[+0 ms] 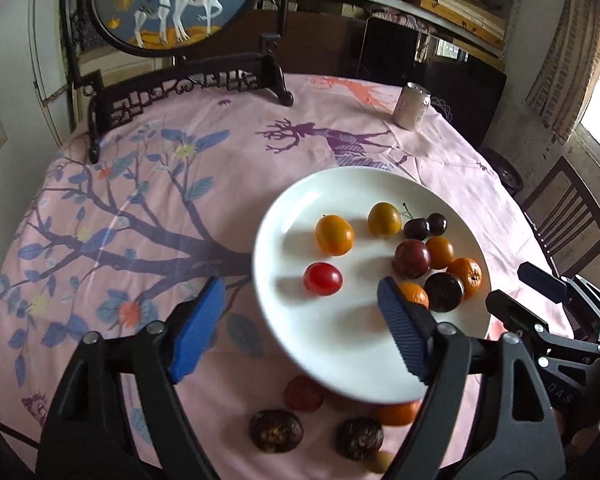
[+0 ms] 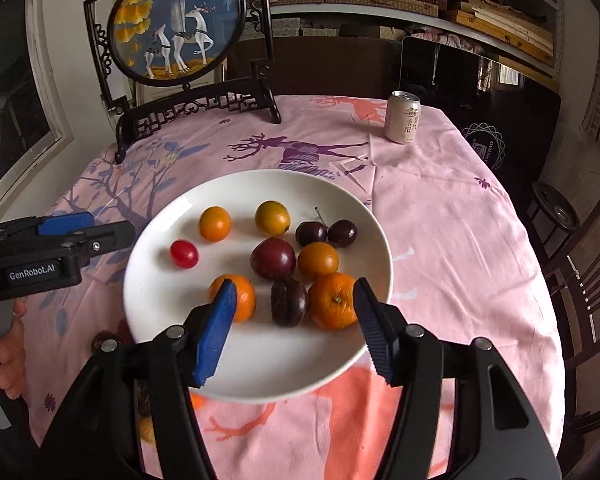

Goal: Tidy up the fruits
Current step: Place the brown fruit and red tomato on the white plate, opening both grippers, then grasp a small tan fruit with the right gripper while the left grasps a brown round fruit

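Observation:
A white plate (image 1: 340, 340) (image 2: 260, 360) on the pink tablecloth holds several fruits: a red cherry tomato (image 1: 323, 279) (image 2: 184, 254), yellow-orange plums (image 1: 334, 235), dark cherries (image 2: 326, 233), a purple plum (image 2: 273, 259), tangerines (image 2: 333, 300) and a wrinkled passion fruit (image 2: 289, 302). Loose fruits lie on the cloth before the plate: two dark passion fruits (image 1: 276, 431) (image 1: 359, 439), a red one (image 1: 304, 393) and an orange one (image 1: 396, 414). My left gripper (image 1: 300, 332) is open and empty above the plate's near-left edge. My right gripper (image 2: 294, 330) is open and empty over the plate's front.
A drink can (image 1: 413, 106) (image 2: 403, 117) stands at the far right of the table. A dark carved stand with a round deer picture (image 2: 178, 20) stands at the back left. A wooden chair (image 2: 580, 272) is at the right.

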The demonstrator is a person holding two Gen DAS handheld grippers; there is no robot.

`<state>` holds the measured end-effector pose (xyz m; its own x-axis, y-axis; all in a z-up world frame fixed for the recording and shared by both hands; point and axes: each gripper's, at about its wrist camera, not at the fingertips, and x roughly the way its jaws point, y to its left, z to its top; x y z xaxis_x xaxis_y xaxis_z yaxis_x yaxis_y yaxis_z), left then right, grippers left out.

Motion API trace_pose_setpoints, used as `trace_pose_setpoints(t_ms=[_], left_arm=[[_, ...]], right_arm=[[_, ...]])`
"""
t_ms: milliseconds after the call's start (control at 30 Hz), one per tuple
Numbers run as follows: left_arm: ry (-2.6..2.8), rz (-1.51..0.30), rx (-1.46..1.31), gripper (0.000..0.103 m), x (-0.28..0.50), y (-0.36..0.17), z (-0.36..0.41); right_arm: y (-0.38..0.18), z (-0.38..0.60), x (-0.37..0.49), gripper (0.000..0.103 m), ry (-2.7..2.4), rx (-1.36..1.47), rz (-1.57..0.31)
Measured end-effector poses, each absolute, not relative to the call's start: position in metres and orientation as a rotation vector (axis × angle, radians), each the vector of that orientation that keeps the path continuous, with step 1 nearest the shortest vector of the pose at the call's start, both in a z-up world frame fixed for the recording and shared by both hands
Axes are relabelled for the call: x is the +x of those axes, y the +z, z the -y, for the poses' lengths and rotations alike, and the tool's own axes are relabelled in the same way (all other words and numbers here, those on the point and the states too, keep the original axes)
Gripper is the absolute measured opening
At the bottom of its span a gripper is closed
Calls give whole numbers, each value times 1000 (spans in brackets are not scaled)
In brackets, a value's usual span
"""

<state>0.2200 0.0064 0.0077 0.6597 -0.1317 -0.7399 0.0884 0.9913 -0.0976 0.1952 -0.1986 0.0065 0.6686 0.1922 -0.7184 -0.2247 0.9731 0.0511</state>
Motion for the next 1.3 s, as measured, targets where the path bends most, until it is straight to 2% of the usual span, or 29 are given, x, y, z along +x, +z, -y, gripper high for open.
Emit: trace_pose_setpoints(t_ms=[100, 400, 833, 900, 933, 967, 1000, 1300], left_arm=[[-103, -786, -48, 90, 173, 9, -19], [-66, -780, -34, 90, 93, -17, -41], [-19, -833, -108, 90, 74, -33, -81], [-25, -845, -120, 90, 75, -34, -83], [-32, -849, -122, 90, 77, -35, -83], [-36, -850, -118, 90, 78, -36, -81], [-34, -852, -106, 90, 80, -37, -78], [-44, -909, 23, 90, 114, -65, -33]], right_arm=[[6, 195, 152, 64, 285, -28, -792], [-27, 162, 78, 64, 378, -61, -853], [-70, 112, 105, 64, 448, -84, -960], [-77, 110, 111, 60, 431, -83, -964], [-77, 109, 112, 47, 421, -96, -946], [-77, 107, 112, 28, 419, -116, -938], [-76, 106, 111, 25, 427, -124, -937], [-51, 150, 82, 24, 376, -84, -896]])
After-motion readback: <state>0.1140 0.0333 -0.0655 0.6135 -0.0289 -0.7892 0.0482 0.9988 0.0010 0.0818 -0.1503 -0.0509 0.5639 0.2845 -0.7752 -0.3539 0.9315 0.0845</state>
